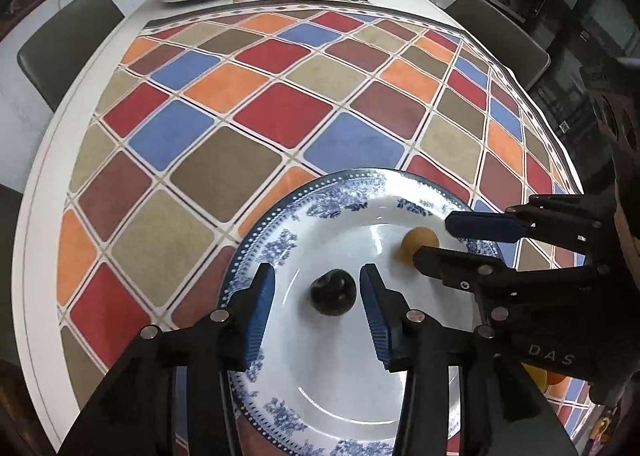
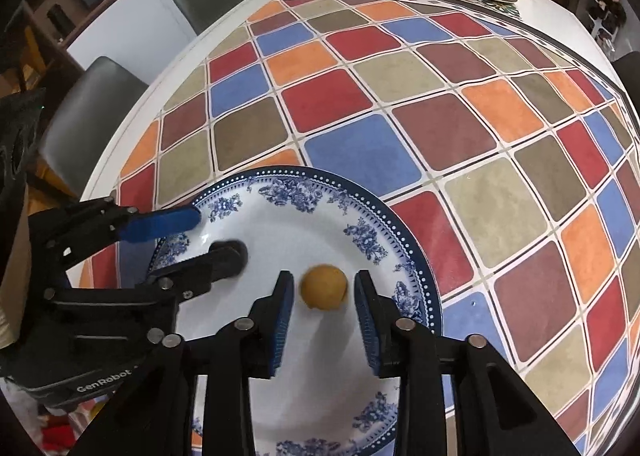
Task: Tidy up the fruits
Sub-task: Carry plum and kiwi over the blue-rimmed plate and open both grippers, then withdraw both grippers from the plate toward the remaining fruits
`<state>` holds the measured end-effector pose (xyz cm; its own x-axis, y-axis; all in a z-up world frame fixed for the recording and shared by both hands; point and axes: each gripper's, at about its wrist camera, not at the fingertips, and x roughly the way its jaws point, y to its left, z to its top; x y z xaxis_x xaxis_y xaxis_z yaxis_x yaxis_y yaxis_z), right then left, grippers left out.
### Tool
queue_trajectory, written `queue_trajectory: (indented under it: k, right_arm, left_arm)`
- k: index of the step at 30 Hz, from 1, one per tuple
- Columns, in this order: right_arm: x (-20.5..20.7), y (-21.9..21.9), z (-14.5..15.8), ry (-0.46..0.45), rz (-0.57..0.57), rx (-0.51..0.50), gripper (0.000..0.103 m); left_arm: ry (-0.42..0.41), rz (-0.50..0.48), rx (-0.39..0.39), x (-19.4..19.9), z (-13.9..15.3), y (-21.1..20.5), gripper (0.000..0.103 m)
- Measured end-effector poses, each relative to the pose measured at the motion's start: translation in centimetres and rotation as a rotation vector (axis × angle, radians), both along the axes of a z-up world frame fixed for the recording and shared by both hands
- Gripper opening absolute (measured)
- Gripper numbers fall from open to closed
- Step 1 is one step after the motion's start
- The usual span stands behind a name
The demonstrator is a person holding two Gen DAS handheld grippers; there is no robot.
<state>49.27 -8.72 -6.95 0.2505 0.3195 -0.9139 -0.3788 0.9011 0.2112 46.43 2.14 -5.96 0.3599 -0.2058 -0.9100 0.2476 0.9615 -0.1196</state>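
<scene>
You are at the release step: both fruits sit on the blue-and-white plate and neither is gripped. Your left gripper brackets the dark fruit with its jaws parted and a clear gap on each side, pads off the skin. Your right gripper stands the same way around the yellow fruit, jaws narrowly apart and not pressing. The two fruits lie near each other toward the plate's far half, on the checked tablecloth. Next, I judge, you need to lift both grippers straight up and clear, without nudging either round fruit into a roll.
</scene>
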Motion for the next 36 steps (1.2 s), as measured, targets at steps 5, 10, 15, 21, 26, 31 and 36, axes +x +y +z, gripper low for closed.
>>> queue_trajectory:
  k: [5, 10, 15, 21, 26, 31, 36]
  right_arm:
    - [-0.6, -0.1, 0.7, -0.015, 0.005, -0.001, 0.037]
    - [-2.0, -0.2, 2.2, -0.06, 0.006, -0.016, 0.038]
    - [-4.3, -0.6, 4.7, -0.129, 0.013, -0.014, 0.038]
    - [-7.7, -1.6, 7.9, -0.214, 0.003, 0.004, 0.042]
    - [-10.8, -2.8, 10.2, -0.27, -0.018, 0.041, 0.046]
    - [-14.3, -3.7, 12.3, -0.384, -0.038, 0.014, 0.046]
    - [-18.1, -4.9, 13.9, -0.486, -0.057, -0.007, 0.056]
  left_arm:
    - [-0.025, 0.017, 0.028, -1.1, 1.1, 0.3, 0.044]
    - [-0.069, 0.028, 0.029, -3.0, 2.9, 0.6, 0.045]
    - [-0.14, 0.044, 0.018, -5.7, 5.4, 0.8, 0.05]
    - [-0.244, 0.066, -0.004, -10.0, 8.8, 0.9, 0.055]
    - [-0.327, 0.062, -0.007, -13.5, 10.7, 0.3, 0.064]
    - [-0.373, 0.064, -0.031, -17.0, 12.2, -0.2, 0.067]
    - [-0.436, 0.056, -0.019, -20.3, 13.5, -1.0, 0.073]
